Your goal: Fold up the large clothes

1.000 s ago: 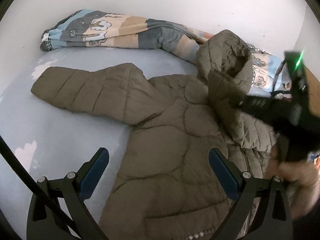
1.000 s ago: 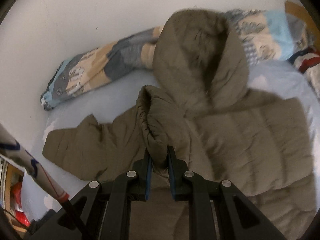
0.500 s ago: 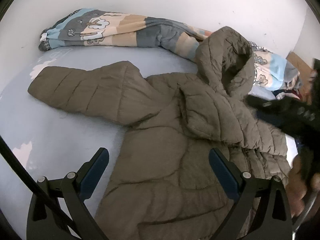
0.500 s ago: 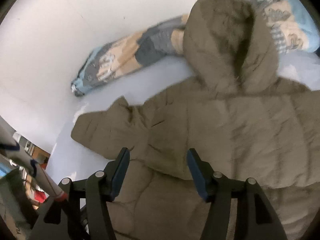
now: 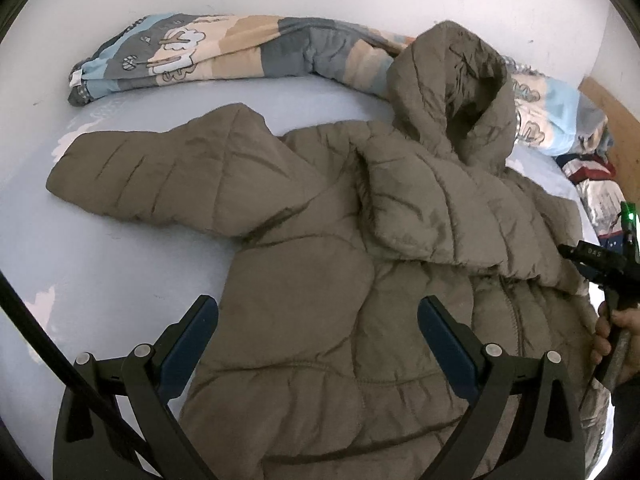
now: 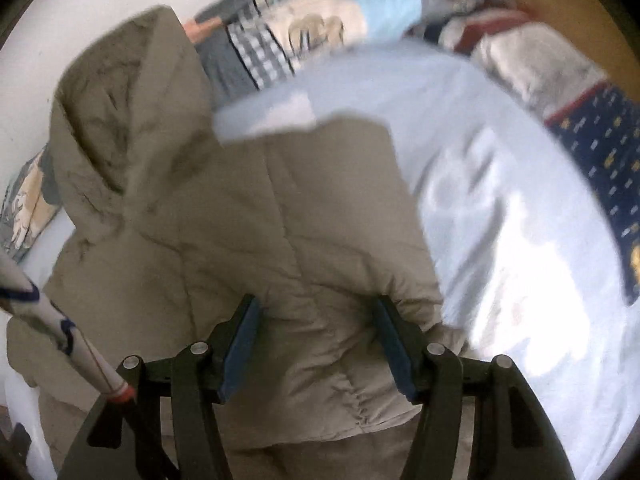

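An olive-brown quilted hooded jacket (image 5: 320, 264) lies on a pale blue bed (image 5: 100, 264). Its left sleeve (image 5: 160, 176) stretches out to the left. Its right sleeve (image 5: 448, 216) is folded across the chest. The hood (image 5: 452, 88) stands up at the back. My left gripper (image 5: 318, 320) is open and empty above the jacket's lower front. My right gripper (image 6: 316, 336) is open and empty over the folded sleeve (image 6: 280, 232), near the jacket's right edge. It also shows at the right edge of the left wrist view (image 5: 608, 272).
A rolled patterned quilt (image 5: 224, 52) lies along the white wall behind the jacket. More bedding and a navy patterned cloth (image 6: 600, 148) lie at the right by a wooden headboard (image 5: 616, 120). Bare sheet (image 6: 500, 220) lies right of the jacket.
My right gripper was shut on the right sleeve, laid it across the chest, let go and opened. It has since swung right and back. My left gripper stayed open, nearly still.
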### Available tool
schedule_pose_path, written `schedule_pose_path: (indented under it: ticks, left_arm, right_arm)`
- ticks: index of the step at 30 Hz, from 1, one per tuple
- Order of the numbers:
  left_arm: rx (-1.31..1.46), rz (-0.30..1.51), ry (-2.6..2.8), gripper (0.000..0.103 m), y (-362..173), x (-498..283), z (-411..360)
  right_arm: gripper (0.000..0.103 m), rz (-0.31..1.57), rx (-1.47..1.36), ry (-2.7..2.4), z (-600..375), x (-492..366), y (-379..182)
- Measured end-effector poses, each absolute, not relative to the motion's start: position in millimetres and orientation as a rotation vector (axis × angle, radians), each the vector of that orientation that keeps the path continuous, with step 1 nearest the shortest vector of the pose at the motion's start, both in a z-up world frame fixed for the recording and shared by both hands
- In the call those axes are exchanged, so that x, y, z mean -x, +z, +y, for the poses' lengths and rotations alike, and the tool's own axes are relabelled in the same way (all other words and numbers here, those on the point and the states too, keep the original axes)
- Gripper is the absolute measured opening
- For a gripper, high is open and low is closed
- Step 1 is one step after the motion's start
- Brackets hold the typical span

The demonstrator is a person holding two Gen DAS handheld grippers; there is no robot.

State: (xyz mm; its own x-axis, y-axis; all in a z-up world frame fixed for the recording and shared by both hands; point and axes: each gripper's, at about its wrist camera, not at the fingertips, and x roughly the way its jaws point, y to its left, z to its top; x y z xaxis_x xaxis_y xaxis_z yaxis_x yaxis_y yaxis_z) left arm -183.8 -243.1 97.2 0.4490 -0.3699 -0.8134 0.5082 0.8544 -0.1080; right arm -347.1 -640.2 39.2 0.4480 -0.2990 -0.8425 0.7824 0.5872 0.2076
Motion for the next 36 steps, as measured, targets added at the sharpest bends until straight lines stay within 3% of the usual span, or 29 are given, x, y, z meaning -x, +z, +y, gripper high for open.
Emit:
schedule_pose_path:
  ticks: [9,17,25,31,36]
  left_arm:
    - [-0.157,0.957,-0.547,0.100,98,181,-244]
    - [-0.149,0.944,-0.558,0.100,105,186,-241]
    - [-0.134,0.935,-0.556,0.100,110,188,-238]
    - [-0.131,0.929,-0.553,0.100,112,188,-236]
    - [-0.122,0.933,-0.556,0.100,112,187,-235]
  right_arm:
    - [0.065,0.772,-0.444,-0.739,-588,327,87]
    - [0.066,0.918,-0.533,-0.682,-594,315,40]
    - [0.067,0.846,-0.378,-0.627,-530,297,79]
    - [0.072,0.978,-0.363,-0.535,-485,249,46]
    - [0.072,0.911,-0.407,-0.501,-495,259,61]
